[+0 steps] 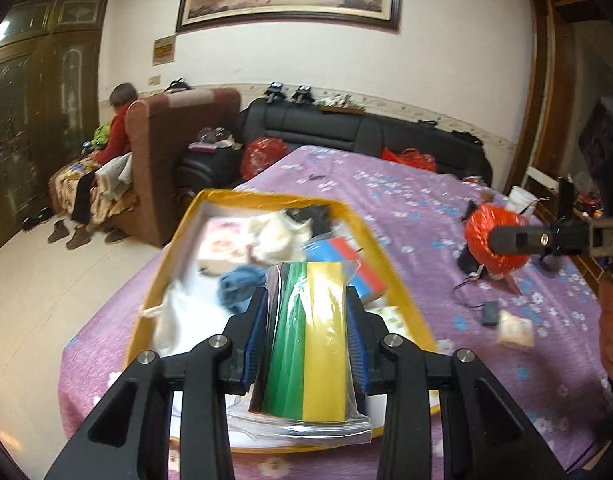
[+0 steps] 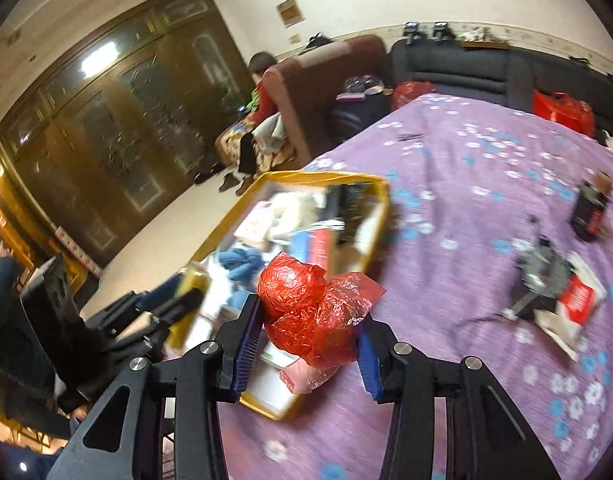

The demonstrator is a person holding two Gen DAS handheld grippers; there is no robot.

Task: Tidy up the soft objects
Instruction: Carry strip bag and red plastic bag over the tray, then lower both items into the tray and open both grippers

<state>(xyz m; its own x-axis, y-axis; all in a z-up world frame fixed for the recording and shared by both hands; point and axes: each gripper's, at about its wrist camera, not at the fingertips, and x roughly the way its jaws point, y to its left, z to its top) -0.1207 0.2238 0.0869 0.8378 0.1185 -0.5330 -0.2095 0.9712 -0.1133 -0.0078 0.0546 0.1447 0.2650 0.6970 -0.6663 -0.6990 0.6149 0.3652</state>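
The left gripper (image 1: 308,322) clamps a clear plastic bag of green and yellow folded sheets (image 1: 310,344) above the yellow open box (image 1: 266,196) on the purple bed; the right gripper (image 2: 310,332) grasps a crumpled red plastic bag (image 2: 310,312) beside the box
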